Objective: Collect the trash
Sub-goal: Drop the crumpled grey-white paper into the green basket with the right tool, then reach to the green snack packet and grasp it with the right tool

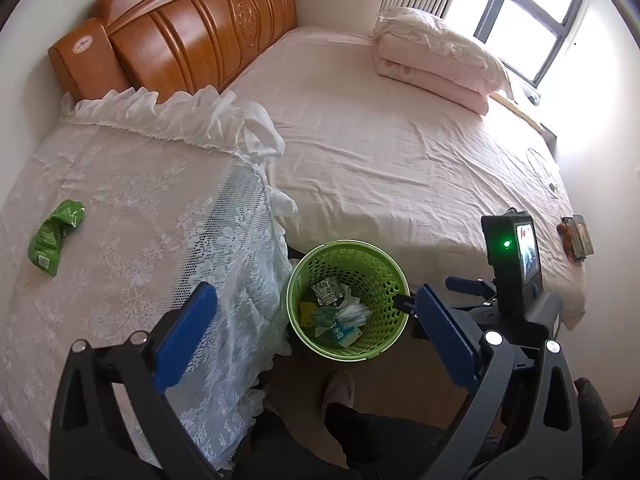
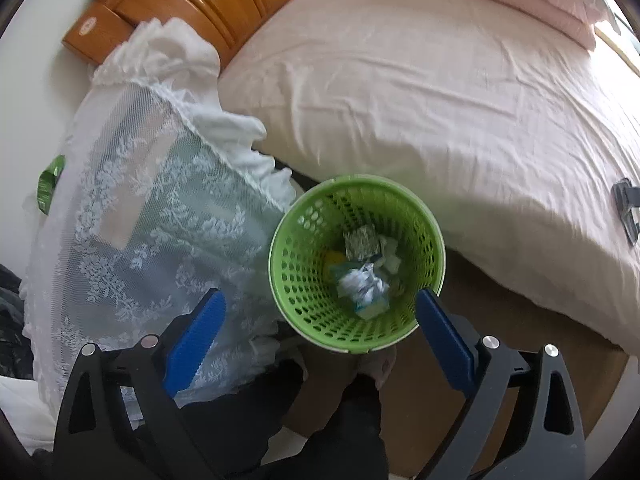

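Observation:
A green mesh wastebasket (image 1: 374, 249) stands on the floor between the bed and a lace-covered stand. It holds several scraps: a patterned wrapper (image 1: 328, 290), a blue-and-white packet (image 1: 346, 334) and a blurred crumpled white paper (image 2: 362, 282). A crumpled green wrapper (image 1: 56, 236) lies on the lace top, also visible as the green wrapper (image 2: 48, 188) at the left edge of the right wrist view. My left gripper (image 1: 316, 296) is open and holds nothing, above the stand's corner and the basket. My right gripper (image 2: 320, 298) hangs open right over the basket (image 2: 280, 240), nothing between its blue fingers (image 2: 440, 328).
A pink-sheeted bed (image 1: 380, 140) with a wooden headboard (image 1: 192, 32) fills the back. A folded quilt and pillow (image 1: 436, 60) lie under the window. Small items (image 1: 576, 240) lie at the bed's right edge. A person's slippered foot (image 1: 340, 392) stands on the wood floor near the basket.

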